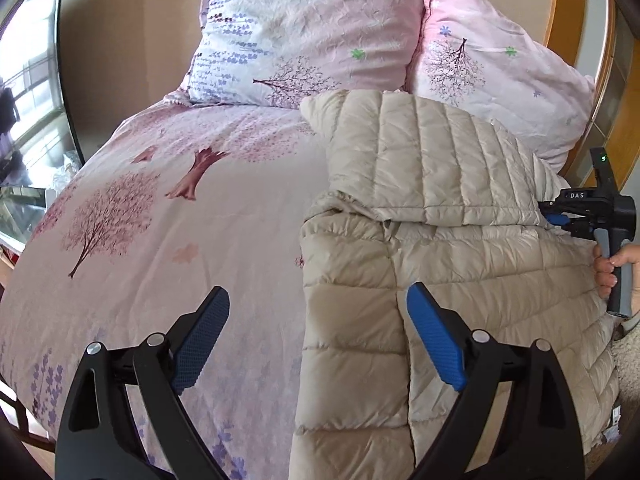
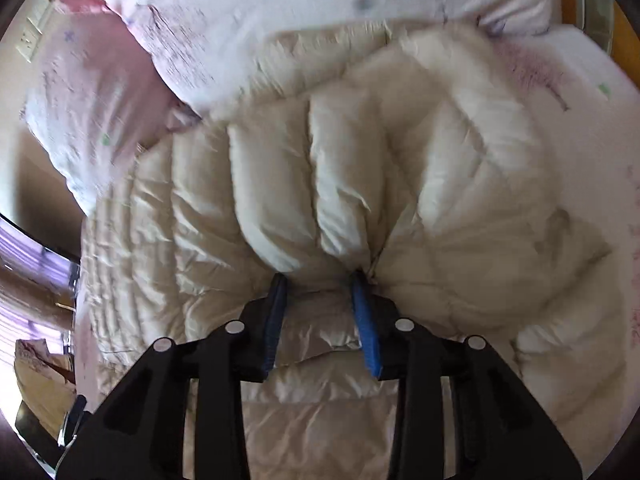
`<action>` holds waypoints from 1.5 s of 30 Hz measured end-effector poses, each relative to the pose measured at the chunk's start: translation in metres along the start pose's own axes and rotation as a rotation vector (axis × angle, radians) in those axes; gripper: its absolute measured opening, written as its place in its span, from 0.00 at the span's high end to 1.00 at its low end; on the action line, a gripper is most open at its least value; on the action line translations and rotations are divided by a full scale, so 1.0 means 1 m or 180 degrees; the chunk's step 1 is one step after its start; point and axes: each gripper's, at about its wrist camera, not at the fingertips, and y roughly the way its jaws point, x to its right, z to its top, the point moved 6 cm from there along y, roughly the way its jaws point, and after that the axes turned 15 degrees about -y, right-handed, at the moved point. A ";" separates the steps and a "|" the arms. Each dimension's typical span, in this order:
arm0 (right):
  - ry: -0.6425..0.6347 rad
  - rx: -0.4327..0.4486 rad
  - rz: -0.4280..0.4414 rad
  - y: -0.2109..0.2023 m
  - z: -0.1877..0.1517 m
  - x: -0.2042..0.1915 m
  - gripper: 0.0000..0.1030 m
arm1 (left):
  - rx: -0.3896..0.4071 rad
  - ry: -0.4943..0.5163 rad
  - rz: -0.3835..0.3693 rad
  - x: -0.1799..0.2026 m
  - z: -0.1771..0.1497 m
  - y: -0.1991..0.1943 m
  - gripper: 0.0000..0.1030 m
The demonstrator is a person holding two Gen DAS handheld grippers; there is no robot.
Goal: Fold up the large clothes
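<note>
A beige quilted down jacket [image 1: 460,272] lies on the pink bed cover, on the right side. Its upper part [image 1: 432,160] is folded over the body. My left gripper [image 1: 318,312] is open and empty, hovering over the jacket's left edge. My right gripper [image 1: 560,218] is at the jacket's right edge, held by a hand. In the right wrist view my right gripper [image 2: 320,280] is shut on a bunched fold of the jacket [image 2: 340,184] and lifts it. That view is blurred by motion.
Two pink floral pillows [image 1: 312,28] [image 1: 500,76] lean against the wooden headboard [image 1: 564,20] behind the jacket. The pink tree-print bed cover [image 1: 180,220] spreads to the left. A window [image 1: 28,80] is at the far left.
</note>
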 end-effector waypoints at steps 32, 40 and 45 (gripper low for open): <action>0.0548 -0.0240 0.0785 -0.160 -0.239 0.141 0.29 | -0.0908 -0.1026 -0.1240 -0.070 -0.118 -0.077 0.29; 0.0433 -0.0345 0.1164 -0.159 -0.255 0.119 0.32 | -0.1149 -0.1209 -0.1414 -0.060 -0.138 -0.060 0.40; 0.0300 -0.0476 0.1170 -0.159 -0.259 0.106 0.56 | -0.1231 -0.1216 -0.1429 -0.050 -0.140 -0.052 0.62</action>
